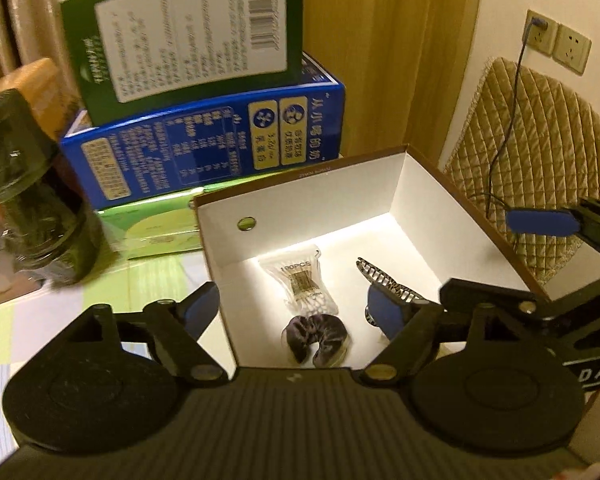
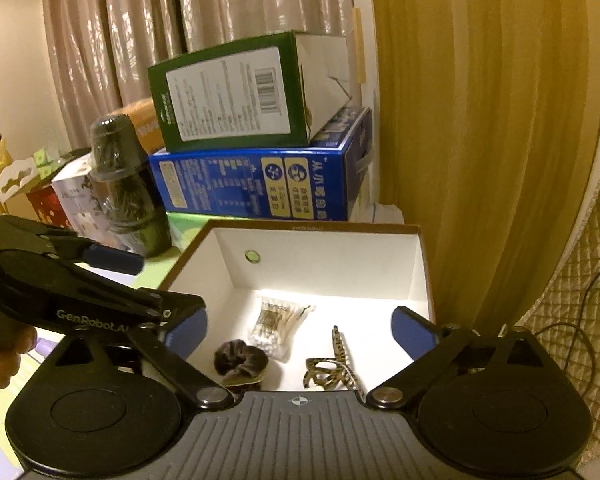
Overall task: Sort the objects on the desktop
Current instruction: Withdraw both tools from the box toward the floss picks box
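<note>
Left wrist view: the left gripper [image 1: 296, 312] hangs over the near edge of an open cardboard box [image 1: 424, 216] with white inner walls and a brown rim. Its blue-padded jaws are spread wide, nothing between them. On the box floor lie a packet of cotton swabs [image 1: 304, 280], a dark velvet scrunchie [image 1: 318, 338] just in front of it, and a patterned hair claw [image 1: 384, 280] to the right, partly hidden by the right-hand pad. The right gripper [image 1: 540, 222] reaches in from the right edge, one blue finger above the box's right wall. Behind the box stand a blue carton [image 1: 204, 148] with a green carton [image 1: 188, 32] leaning on top; a dark transparent jar [image 1: 32, 192] sits at left on a pale green tablecloth [image 1: 148, 276]. A wall socket [image 1: 556, 42] with a plugged cable and a quilted cushion [image 1: 536, 136] show at right.

Right wrist view: the right gripper [image 2: 300, 332] also hovers above the box [image 2: 324, 240], jaws fully apart and empty — the swabs packet [image 2: 276, 330], scrunchie [image 2: 240, 360] and hair claw [image 2: 332, 364] rest on the floor below, all three apart from the pads. The left gripper [image 2: 148, 292] crosses in from the left, held by a hand [image 2: 8, 352]. The blue carton [image 2: 260, 184], green carton [image 2: 228, 92] and jar [image 2: 124, 184] stand beyond, before curtains [image 2: 480, 120]
</note>
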Demonstrator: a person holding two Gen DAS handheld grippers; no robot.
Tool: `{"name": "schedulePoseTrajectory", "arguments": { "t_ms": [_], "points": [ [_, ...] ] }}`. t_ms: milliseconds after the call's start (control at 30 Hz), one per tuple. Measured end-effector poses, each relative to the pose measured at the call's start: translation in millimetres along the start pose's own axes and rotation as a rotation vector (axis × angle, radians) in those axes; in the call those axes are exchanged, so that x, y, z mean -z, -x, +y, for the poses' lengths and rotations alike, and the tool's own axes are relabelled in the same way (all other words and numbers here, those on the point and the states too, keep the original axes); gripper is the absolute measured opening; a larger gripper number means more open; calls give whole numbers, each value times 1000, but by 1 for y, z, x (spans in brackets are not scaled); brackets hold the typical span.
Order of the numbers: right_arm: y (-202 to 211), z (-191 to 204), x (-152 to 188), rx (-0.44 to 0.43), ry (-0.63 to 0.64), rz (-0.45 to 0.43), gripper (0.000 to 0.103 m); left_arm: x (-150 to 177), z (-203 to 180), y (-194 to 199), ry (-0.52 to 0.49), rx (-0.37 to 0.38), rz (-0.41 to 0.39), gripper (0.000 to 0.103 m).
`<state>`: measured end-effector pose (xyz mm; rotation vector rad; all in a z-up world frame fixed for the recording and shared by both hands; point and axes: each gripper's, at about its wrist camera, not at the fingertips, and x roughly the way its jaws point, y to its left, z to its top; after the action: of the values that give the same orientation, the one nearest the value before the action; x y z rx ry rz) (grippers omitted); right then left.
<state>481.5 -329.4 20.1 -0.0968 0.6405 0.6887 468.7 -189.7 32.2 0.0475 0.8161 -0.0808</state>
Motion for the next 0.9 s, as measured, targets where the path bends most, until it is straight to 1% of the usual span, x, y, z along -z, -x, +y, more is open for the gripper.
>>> {"name": "schedulePoseTrajectory", "arguments": {
  "t_ms": [133, 200, 267, 300, 467, 900],
  "points": [
    [16, 7, 2, 8, -11, -4, 101, 7, 1, 22, 9, -29, -26, 87],
    [23, 11, 5, 17, -17, -3, 101, 11, 2, 32, 22, -36, -32, 91],
    [29, 16, 7, 29, -22, 2, 101, 15, 2, 42, 31, -40, -40, 91],
    [33, 17, 8, 32, -24, 2, 101, 18, 3, 47, 37, -49, -43, 93],
    [50, 28, 17, 34, -44, 9, 101, 34, 4, 71, 63, -72, -56, 95],
    [80, 59, 40, 51, -66, 27, 101, 80, 17, 122, 96, -79, -54, 97]
  ]
}}
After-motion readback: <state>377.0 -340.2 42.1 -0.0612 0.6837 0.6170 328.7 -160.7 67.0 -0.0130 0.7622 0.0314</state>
